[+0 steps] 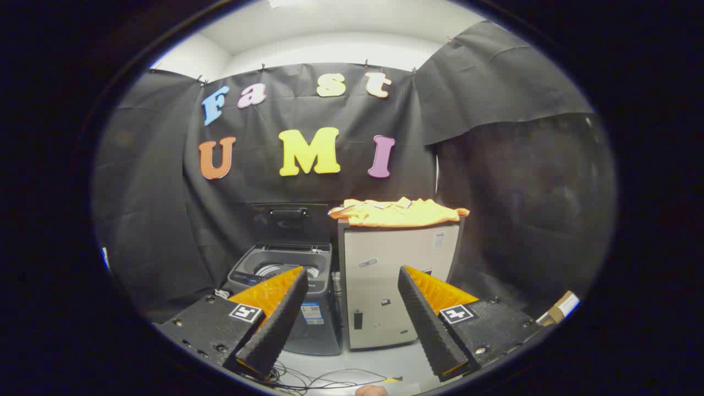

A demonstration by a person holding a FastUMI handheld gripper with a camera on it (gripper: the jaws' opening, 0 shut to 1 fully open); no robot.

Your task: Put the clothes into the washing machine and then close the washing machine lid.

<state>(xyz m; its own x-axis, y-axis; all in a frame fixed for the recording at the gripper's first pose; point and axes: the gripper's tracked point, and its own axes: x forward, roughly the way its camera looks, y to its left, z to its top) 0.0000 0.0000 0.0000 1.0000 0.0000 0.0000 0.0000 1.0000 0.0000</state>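
An orange garment lies folded on top of a pale cabinet, well beyond my fingers. To the cabinet's left stands a small dark top-loading washing machine with its lid raised upright against the black cloth wall; the drum opening shows inside. My gripper is open, fingers spread wide with nothing between them. The left fingertip overlaps the washer's rim and the right fingertip lies in front of the cabinet's face.
Thin cables trail over the light floor just below the fingers. A cardboard box corner pokes in at the far right. Black cloth walls close the booth behind and on both sides.
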